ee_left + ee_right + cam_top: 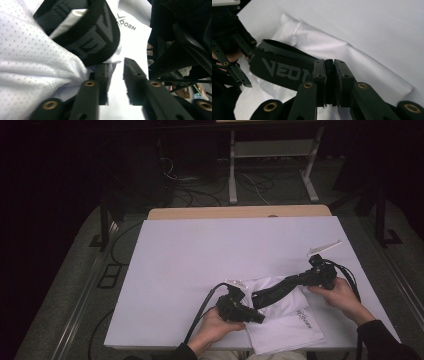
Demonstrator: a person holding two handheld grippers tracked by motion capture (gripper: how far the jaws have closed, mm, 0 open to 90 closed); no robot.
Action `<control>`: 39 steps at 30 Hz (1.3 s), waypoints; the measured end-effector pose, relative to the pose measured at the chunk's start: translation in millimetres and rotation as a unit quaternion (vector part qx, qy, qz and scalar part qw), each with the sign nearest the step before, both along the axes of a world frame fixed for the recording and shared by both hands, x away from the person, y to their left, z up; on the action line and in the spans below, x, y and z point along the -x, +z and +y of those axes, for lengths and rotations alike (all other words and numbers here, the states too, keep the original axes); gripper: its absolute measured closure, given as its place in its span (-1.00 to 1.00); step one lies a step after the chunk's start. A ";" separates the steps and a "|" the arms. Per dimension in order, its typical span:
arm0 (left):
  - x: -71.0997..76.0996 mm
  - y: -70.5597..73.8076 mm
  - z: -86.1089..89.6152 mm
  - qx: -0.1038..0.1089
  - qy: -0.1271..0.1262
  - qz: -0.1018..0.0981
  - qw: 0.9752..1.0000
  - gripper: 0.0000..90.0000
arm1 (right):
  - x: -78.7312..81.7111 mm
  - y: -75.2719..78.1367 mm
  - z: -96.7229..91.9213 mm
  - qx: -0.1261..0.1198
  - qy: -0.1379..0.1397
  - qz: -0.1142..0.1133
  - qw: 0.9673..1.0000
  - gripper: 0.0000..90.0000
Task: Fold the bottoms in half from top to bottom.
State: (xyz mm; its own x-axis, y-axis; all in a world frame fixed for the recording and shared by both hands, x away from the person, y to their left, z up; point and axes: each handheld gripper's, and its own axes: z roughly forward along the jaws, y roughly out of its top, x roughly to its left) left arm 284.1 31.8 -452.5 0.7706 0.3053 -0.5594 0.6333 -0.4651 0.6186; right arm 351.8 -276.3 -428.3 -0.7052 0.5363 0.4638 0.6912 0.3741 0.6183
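Observation:
A white mesh garment (287, 317) with a black printed waistband (267, 295) lies bunched at the front of the white table (200, 250). My right gripper (292, 282) reaches in from the right. In the right gripper view, its jaws (329, 62) stand shut on the lifted waistband (284, 70) above the white fabric (324, 45). My left gripper (260, 318) rests at the garment's left edge. In the left gripper view, its jaws (115, 62) stand apart with a bare gap. The waistband (95, 37) arches just beyond them, and mesh fabric (30, 57) bunches against the left jaw.
The garment hangs slightly over the table's front edge (280, 351). A wooden tabletop strip (240, 212) shows behind the white cover. On the dark floor beyond stand a metal frame's legs (232, 180) and loose cables (200, 190).

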 end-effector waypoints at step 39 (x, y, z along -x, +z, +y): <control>-21.5 42.7 35.1 0.044 0.096 -0.095 0.990 -0.55 | 15.1 13.8 -15.6 -0.047 0.025 0.009 0.999 0.79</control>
